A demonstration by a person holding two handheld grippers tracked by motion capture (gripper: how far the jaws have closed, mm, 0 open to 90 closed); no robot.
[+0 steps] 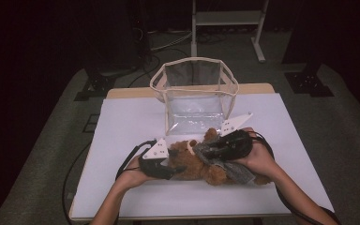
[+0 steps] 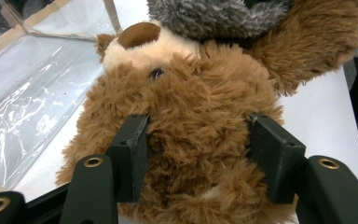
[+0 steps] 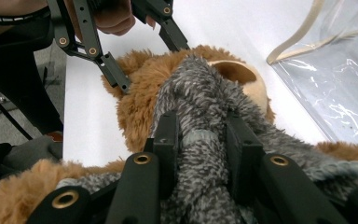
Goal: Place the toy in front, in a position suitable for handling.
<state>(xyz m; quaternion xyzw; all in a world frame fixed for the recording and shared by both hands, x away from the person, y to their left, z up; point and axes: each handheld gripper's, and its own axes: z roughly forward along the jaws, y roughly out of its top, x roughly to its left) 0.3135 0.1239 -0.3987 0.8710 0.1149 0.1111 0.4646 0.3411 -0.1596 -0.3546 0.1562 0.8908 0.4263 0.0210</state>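
Here, a fluffy brown plush teddy bear (image 1: pixel 194 164) lies on the white table (image 1: pixel 131 122), just in front of a clear plastic bag with beige trim (image 1: pixel 194 96). The left gripper (image 2: pixel 198 149) pinches the bear's head between its jaws. The right gripper (image 3: pixel 200 140) is clamped on the grey knitted scarf (image 3: pixel 200 107) at the bear's neck.

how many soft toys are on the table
1: a brown teddy bear lies on the white table in front of the clear bag. The left gripper is closed on its head, the right gripper on its grey scarf. Nothing seems hidden in the bag.
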